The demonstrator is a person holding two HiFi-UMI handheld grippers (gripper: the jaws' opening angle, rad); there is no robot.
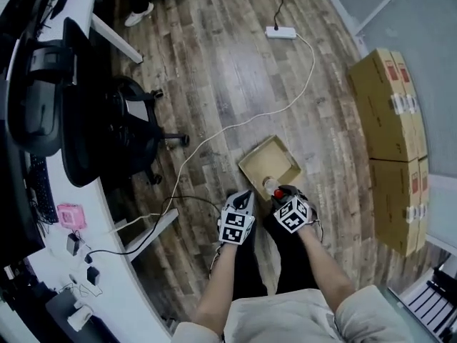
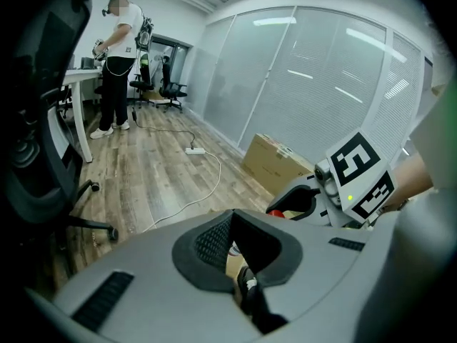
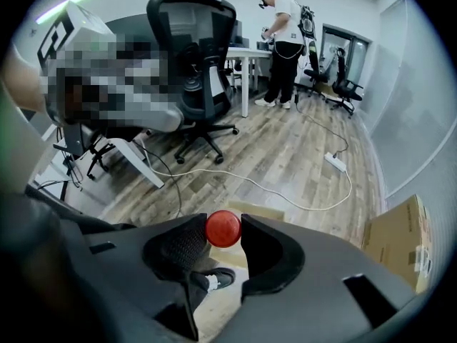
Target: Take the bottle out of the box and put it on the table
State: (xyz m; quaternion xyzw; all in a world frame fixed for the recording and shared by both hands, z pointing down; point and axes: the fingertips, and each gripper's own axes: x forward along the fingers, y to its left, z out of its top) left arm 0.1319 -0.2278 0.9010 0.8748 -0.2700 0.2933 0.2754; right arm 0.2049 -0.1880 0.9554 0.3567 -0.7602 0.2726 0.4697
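An open cardboard box [image 1: 253, 164] lies on the wooden floor below both grippers, and its rim [image 3: 257, 211] shows past the right jaws. The bottle [image 1: 270, 185] is clear with a red cap [image 3: 223, 229]. My right gripper [image 3: 223, 224] is shut on it at the cap, and the bottle hangs over the box's near edge [image 1: 280, 191]. The left gripper view shows that gripper's jaw [image 2: 314, 199] with the red cap [image 2: 277, 213] in it. My left gripper [image 1: 244, 195] hangs beside it on the left; its tips [image 2: 232, 216] meet with nothing between them.
A black office chair [image 1: 93, 113] and a white desk [image 1: 43, 263] stand at the left. A white cable runs across the floor to a power strip [image 1: 280, 31]. Stacked cartons [image 1: 389, 120] line the right wall. Another person [image 3: 285, 48] stands at a far desk.
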